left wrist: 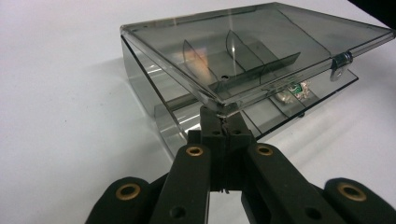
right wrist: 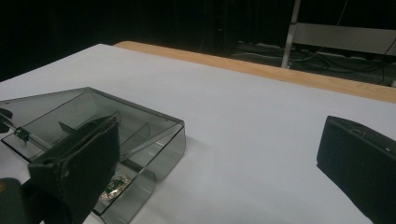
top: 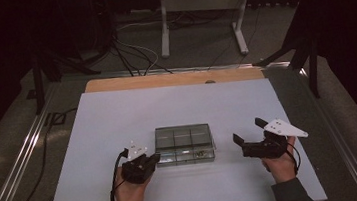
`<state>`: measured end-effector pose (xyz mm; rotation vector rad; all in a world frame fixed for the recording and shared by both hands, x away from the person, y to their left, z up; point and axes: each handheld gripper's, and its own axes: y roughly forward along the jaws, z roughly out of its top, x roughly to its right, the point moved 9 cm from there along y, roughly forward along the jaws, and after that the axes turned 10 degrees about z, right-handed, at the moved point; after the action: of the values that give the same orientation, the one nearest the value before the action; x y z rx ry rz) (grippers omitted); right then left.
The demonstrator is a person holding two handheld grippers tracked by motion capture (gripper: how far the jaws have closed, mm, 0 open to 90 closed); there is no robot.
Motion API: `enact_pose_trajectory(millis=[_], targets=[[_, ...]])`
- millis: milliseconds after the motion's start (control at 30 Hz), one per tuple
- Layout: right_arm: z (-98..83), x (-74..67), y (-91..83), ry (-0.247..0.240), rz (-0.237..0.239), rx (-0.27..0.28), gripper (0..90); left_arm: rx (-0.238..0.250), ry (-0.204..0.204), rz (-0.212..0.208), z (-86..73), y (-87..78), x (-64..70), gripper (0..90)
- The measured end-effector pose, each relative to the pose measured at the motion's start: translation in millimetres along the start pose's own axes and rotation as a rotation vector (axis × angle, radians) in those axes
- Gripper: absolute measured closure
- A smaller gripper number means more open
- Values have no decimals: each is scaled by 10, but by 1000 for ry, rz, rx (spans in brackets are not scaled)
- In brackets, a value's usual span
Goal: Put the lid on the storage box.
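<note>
from above, the smoky plastic box [top: 184,144] sits mid-table on the white sheet [top: 118,117], between the left gripper [top: 153,158] and right gripper [top: 245,134]. the left gripper view shows its jaws closed together at the lid's corner [left wrist: 223,108], lid slightly raised. the right gripper view shows wide-apart jaws holding nothing and small green parts [right wrist: 112,186] inside.

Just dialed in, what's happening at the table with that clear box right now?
A person holds a gripper in each hand at a white table. The left gripper is shut, its tips at the front corner of the lid of a smoky clear compartment box, and the lid sits slightly raised on that side. A small greenish item lies in one compartment. The right gripper waits open beside the box, apart from it.
</note>
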<state>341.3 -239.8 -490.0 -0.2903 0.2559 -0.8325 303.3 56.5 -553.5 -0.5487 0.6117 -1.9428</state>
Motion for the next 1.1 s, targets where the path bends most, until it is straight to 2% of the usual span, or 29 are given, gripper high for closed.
enact_pose_trajectory(millis=[500, 1100], targets=[[-6, -12, 5, -13, -1, -4, 0, -20, 23, 5, -81, 16, 9, 900], [9, -34, 2, -24, -1, -1, 0, -20, 44, 11, -123, -35, 11, 900]])
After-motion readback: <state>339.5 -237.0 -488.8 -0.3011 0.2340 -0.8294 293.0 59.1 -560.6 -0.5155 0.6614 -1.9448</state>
